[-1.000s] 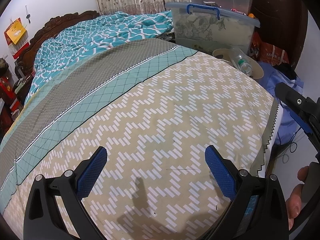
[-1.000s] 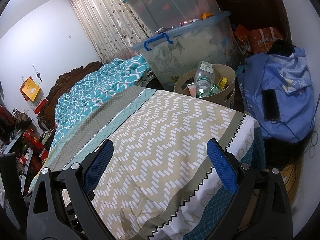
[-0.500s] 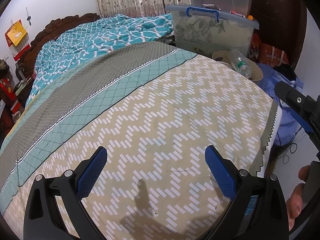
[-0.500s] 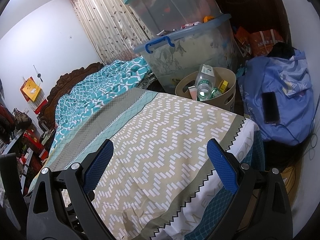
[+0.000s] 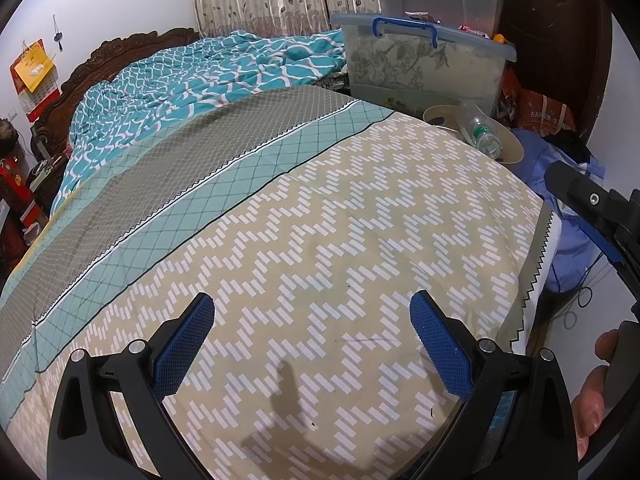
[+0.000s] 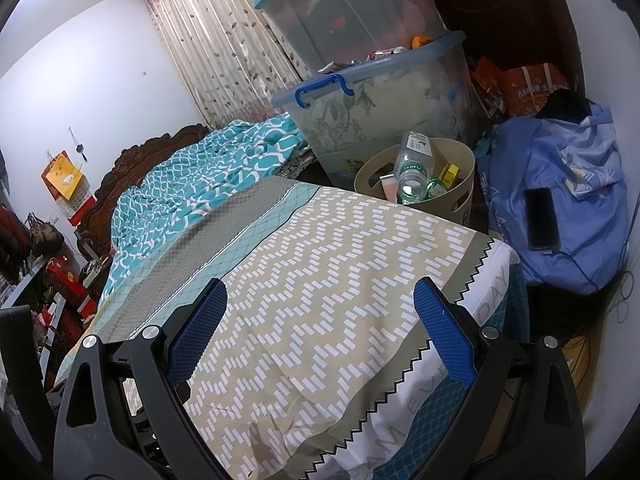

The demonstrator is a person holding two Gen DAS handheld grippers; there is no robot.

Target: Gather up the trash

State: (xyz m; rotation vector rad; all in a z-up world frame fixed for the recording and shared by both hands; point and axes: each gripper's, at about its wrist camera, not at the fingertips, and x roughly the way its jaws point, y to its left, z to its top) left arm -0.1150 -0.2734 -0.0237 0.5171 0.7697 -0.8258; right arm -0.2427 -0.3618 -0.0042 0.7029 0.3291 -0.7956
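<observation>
Bedroom scene: a bed (image 5: 320, 216) with a beige zigzag-patterned cover fills the space below and ahead of both my grippers. My left gripper (image 5: 312, 320) hovers over the cover with its blue-padded jaws spread wide and nothing between them; my right gripper (image 6: 320, 308) does the same nearer the foot corner of the bed, also wide and empty. Ahead and to the right of both grippers, just past the bed's far corner, stands a beige bin (image 6: 464, 184). Inside it a clear plastic bottle (image 6: 414, 164) leans tilted, beside small boxes I cannot identify. Behind the bin sit stacked storage tubs (image 6: 380, 96); to its right, a blue garment (image 6: 576, 200) carries a dark phone (image 6: 542, 218). Rumpled teal bedding (image 5: 208, 76) lies far ahead to the left.
</observation>
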